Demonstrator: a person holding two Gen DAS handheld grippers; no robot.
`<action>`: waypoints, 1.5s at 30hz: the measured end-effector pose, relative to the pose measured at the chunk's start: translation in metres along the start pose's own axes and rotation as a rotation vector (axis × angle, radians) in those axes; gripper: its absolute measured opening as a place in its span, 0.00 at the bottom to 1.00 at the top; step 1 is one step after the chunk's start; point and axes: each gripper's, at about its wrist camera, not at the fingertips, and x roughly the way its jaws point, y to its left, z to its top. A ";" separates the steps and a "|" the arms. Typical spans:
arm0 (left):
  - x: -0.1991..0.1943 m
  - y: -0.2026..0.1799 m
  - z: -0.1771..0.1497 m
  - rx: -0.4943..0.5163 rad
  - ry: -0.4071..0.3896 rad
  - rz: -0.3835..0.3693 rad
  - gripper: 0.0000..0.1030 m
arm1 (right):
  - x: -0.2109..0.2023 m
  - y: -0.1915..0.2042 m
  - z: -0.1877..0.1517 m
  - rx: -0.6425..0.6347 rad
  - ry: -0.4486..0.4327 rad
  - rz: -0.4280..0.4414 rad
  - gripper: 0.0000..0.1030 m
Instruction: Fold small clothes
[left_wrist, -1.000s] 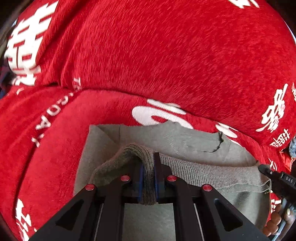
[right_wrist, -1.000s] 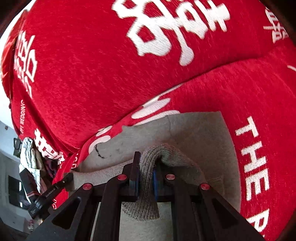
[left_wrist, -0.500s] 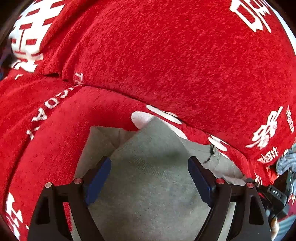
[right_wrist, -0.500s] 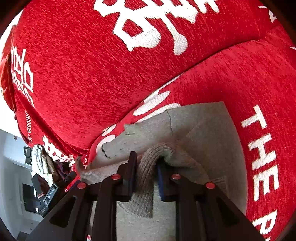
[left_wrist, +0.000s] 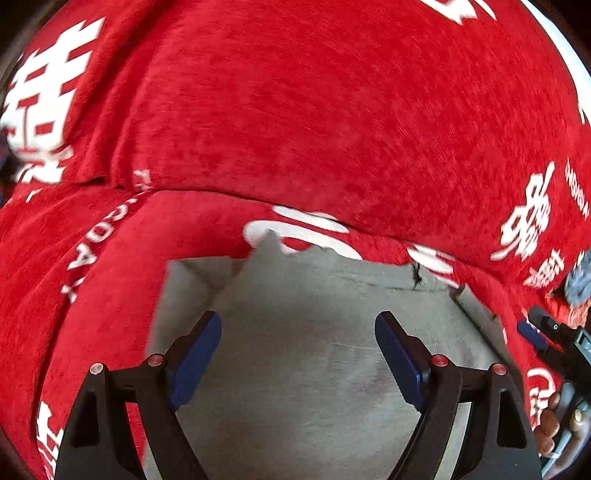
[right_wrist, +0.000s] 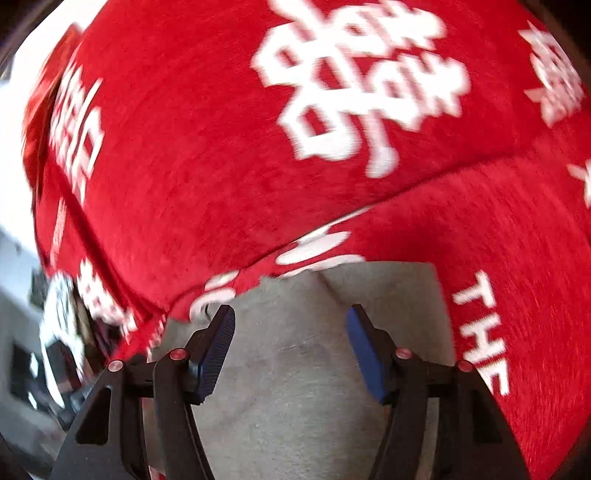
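Grey knit garment (left_wrist: 310, 354) lies folded flat on the red printed sofa seat (left_wrist: 110, 295), its far edge close to the seam with the backrest. Judged: this fold is laid; squaring or a further fold may remain.

Left hand-held gripper (left_wrist: 298, 354): spread wide, nothing between the pads. Right hand-held gripper (right_wrist: 290, 354): jaws have just been opening, cloth lies below them, not pinched.

A second ago both pinched a raised ridge of the knit; that ridge now lies flat.
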 end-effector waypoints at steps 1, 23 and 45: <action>0.005 -0.006 0.000 0.022 0.009 0.007 0.84 | 0.008 0.011 -0.003 -0.055 0.027 0.007 0.65; -0.006 0.024 -0.003 -0.039 -0.023 0.030 0.84 | -0.019 -0.059 -0.006 0.019 -0.011 -0.104 0.64; -0.068 0.005 -0.118 0.045 -0.048 0.128 0.92 | -0.069 -0.003 -0.111 -0.230 -0.001 -0.231 0.68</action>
